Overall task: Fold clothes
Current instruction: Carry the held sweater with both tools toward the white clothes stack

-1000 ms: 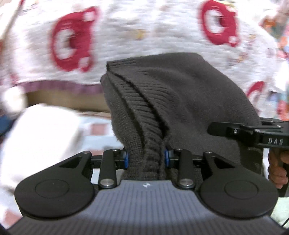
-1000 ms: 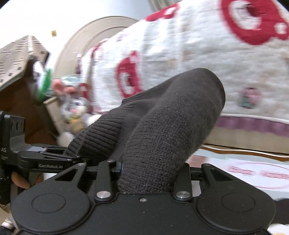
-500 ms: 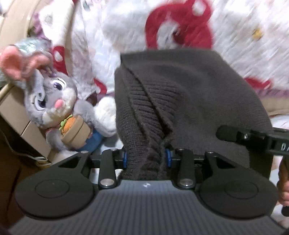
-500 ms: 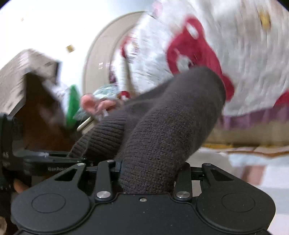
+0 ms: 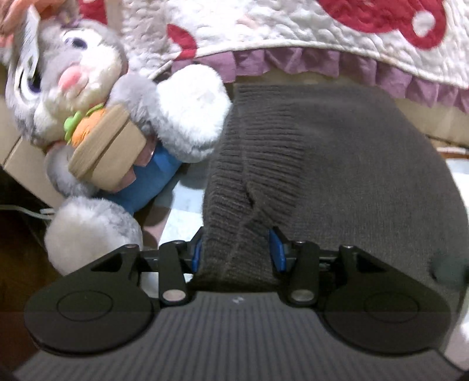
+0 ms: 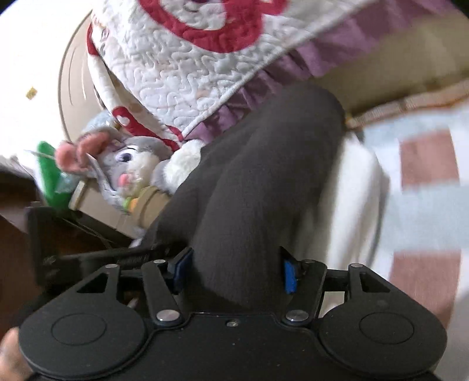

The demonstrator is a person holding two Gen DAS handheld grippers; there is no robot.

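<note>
Left wrist view: the left gripper (image 5: 236,249) has a bunch of the dark grey knit sweater (image 5: 337,164) between its blue pads (image 5: 277,247). The jaws are opening, but the ribbed edge is bunched tight against both pads. The sweater spreads away to the right and far side. On the left, just beside the sweater, sits a grey stuffed bunny (image 5: 96,96) holding a toy carrot. A white quilt (image 5: 293,26) with red shapes and a purple frill hangs behind.

Right wrist view: the right gripper (image 6: 234,272) has a thick fold of the same sweater (image 6: 263,181) between its jaws. The jaws are opening, and a small gap shows by each blue pad. The bunny (image 6: 129,164) is on the far left. A checked blanket (image 6: 425,181) lies on the right.
</note>
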